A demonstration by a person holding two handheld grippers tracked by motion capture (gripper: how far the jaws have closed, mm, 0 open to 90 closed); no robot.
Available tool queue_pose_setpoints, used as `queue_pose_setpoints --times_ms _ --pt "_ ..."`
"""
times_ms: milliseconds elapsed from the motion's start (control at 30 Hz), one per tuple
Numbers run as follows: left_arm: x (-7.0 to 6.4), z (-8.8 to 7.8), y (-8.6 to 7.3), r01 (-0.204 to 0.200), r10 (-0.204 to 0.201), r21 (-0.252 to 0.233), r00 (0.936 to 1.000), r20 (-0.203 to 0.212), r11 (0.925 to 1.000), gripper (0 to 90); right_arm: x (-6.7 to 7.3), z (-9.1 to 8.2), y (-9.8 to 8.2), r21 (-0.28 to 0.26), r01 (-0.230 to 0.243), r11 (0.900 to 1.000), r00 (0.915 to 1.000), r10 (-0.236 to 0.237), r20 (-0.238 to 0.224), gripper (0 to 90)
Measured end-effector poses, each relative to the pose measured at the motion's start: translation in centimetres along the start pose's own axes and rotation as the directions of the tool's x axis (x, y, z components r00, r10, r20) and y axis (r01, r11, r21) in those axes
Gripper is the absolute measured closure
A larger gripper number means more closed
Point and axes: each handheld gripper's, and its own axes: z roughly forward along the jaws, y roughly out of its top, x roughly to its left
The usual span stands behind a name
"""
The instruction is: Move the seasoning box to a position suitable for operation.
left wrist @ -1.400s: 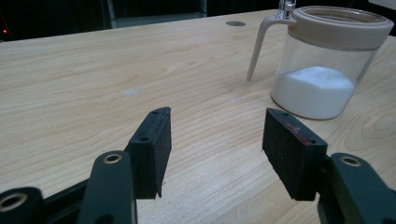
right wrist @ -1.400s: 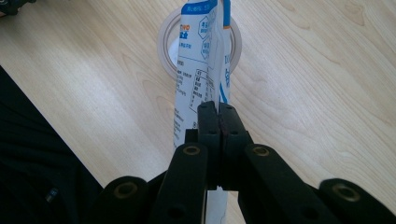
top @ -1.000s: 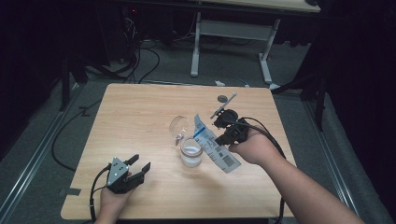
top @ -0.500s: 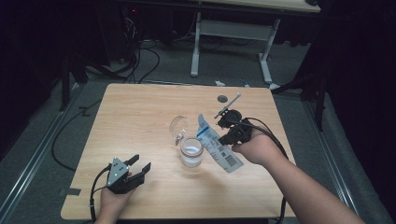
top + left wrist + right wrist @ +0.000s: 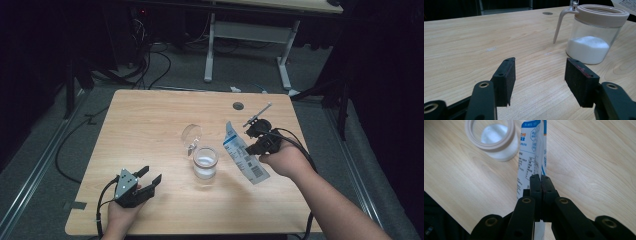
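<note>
High view is mounted above the near edge, angled forward and down, whole worktop [image 5: 150, 125] covered. Left gripper view is set low, skimming the surface toward the jar [image 5: 594, 35]. Right gripper view is aimed steeply down, close. The jar [image 5: 492, 137] is shared by all three.

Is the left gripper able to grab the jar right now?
Probably yes. The left gripper is open and points at the jar, with bare table between them. The pouch is off to the jar's other side.

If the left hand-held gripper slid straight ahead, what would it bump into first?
Probably the jar of white powder, though it sits a little right of the line, so the left hand-held gripper might just slide past over bare table.
</note>
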Motion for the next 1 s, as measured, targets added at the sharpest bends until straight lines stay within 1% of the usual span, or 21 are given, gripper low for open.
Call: queue_pose_setpoints --times_ms 67,267,333,567,600,633,733,967,1000 --pt "0.0 0.0 0.0 0.001 -0.001 0.0 1.0 0.002 1.0 42.2 -0.4 0.1 -0.4 0.001 -0.019 1.0 0.9998 0.019 0.005 89.8" --pt "0.0 0.1 0.0 0.003 -0.003 0.004 1.0 0.003 1.0 42.2 -1.8 0.6 -1.4 0.003 -0.05 0.999 0.9984 0.05 0.025 89.8" --pt "0.0 0.1 0.0 0.004 -0.004 0.004 1.0 0.002 1.0 42.2 -2.2 0.9 -1.7 0.007 -0.064 0.998 0.9976 0.064 0.027 89.8" --pt "0.0 0.1 -0.1 0.006 -0.006 0.006 1.0 0.002 1.0 42.2 -3.3 1.7 -2.5 0.014 -0.086 0.996 0.9956 0.086 0.037 89.7" --pt "0.1 0.0 -0.1 0.007 -0.007 0.006 1.0 0.002 1.0 42.2 -3.4 1.8 -2.6 0.019 -0.101 0.995 0.9942 0.1 0.037 89.8" --pt "0.1 0.0 -0.1 0.008 -0.008 0.005 1.0 0.001 1.0 42.2 -3.6 1.9 -2.7 0.013 -0.089 0.996 0.9953 0.088 0.04 89.8" --pt "0.1 0.0 -0.1 0.011 -0.011 0.005 0.9999 0.001 0.9999 42.2 -4.0 2.1 -3.0 0.016 -0.105 0.994 0.9936 0.104 0.045 89.8" --pt "0.1 0.0 -0.1 0.011 -0.011 0.007 0.9999 0.002 0.9999 42.2 -4.6 2.4 -3.5 0.02 -0.125 0.992 0.991 0.124 0.051 89.8" --pt "0.1 0.0 -0.1 0.011 -0.011 0.007 0.9999 0.002 0.9999 42.2 -4.7 2.5 -3.6 0.017 -0.121 0.992 0.9915 0.12 0.05 89.8"
